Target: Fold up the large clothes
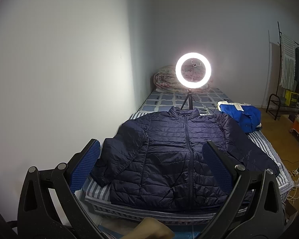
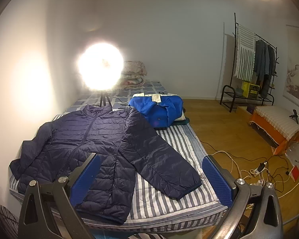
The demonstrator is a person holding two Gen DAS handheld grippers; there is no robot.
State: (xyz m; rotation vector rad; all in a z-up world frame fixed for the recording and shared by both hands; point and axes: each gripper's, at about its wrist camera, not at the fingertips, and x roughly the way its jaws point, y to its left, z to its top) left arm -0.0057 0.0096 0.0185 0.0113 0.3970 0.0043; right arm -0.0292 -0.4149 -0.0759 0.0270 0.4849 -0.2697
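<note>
A navy quilted puffer jacket (image 1: 181, 151) lay front-up and zipped on the striped bedspread (image 2: 169, 199) of a bed pushed against the wall, its collar toward the far end and its hem at the near edge, spread out flat, probably so that the fold could start from a tidy shape. Both sleeves angled outward and down: in the right wrist view the right-hand sleeve (image 2: 159, 155) ran diagonally across the stripes, its cuff near the bed's side edge, while the other sleeve bunched close to the wall. The left tongs (image 1: 150, 163) hung above the near hem with the blue pads spread wide apart and nothing between them; the right tongs (image 2: 151, 179) were likewise released, hovering over the bedspread near that sleeve's cuff, touching no fabric. That placement suggested 1 implement for each half of the garment, so no fold seemed yet begun. Further up the bed a bright blue jacket (image 2: 159, 109) with a cream collar sat crumpled, well apart from the navy one, likely waiting its turn. A lit ring light (image 1: 193, 70) on a small tripod stood beyond the collar, with a rolled floral quilt (image 1: 165, 77) behind it. A clothes rack (image 2: 251, 59) stood across the wooden floor, where cables (image 2: 259, 169) trailed.
</note>
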